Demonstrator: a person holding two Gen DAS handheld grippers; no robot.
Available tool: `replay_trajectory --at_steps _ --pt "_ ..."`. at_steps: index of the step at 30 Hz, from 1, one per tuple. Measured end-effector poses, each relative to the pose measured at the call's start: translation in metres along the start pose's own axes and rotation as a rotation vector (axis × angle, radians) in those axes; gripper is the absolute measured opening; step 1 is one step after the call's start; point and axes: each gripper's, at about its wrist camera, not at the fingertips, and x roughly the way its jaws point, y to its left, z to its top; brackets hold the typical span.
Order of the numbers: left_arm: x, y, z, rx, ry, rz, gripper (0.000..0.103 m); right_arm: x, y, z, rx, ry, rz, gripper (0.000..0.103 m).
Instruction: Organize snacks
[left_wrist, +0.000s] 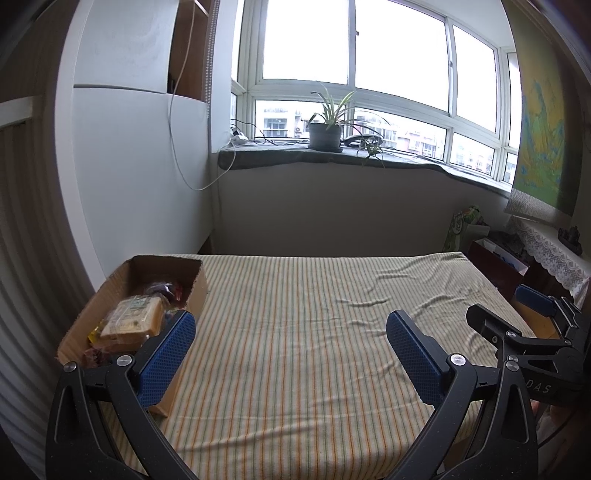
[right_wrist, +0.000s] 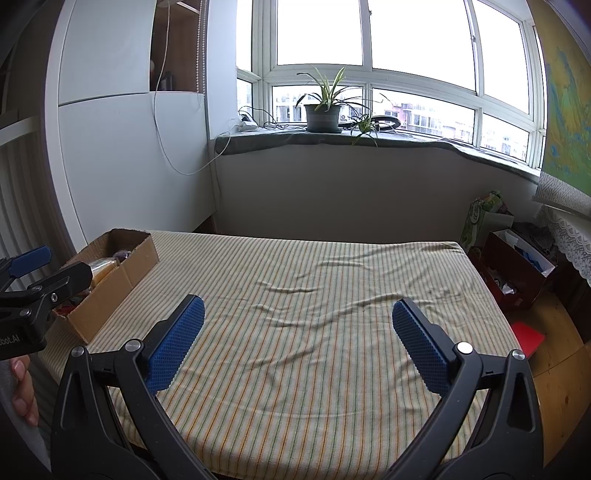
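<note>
A brown cardboard box (left_wrist: 195, 291) sits at the left edge of the striped table cloth (left_wrist: 303, 332). It holds several wrapped snacks, with a pale yellow packet (left_wrist: 135, 319) on top. The box also shows in the right wrist view (right_wrist: 122, 280). My left gripper (left_wrist: 290, 326) is open and empty, its left finger beside the box's near right wall. My right gripper (right_wrist: 297, 314) is open and empty above the cloth's middle. The right gripper also shows at the right edge of the left wrist view (left_wrist: 535, 317).
A wall and a sill with a potted plant (left_wrist: 325, 129) stand behind the table. A red box (right_wrist: 513, 273) and a green bag (right_wrist: 484, 218) stand on the floor at the right. A white cabinet (left_wrist: 140, 166) stands at the back left.
</note>
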Motion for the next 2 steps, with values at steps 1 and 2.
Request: replay_trajectory --at_steps 1,2 --pt "0.0 -0.0008 -0.0005 0.012 0.003 -0.002 0.103 0.0006 -0.0001 0.0001 0.001 0.001 0.001 0.103" --pt "-0.0006 -0.0016 -0.0009 0.021 0.002 -0.002 0.103 0.0005 -0.0001 0.0001 0.001 0.001 0.001 0.103"
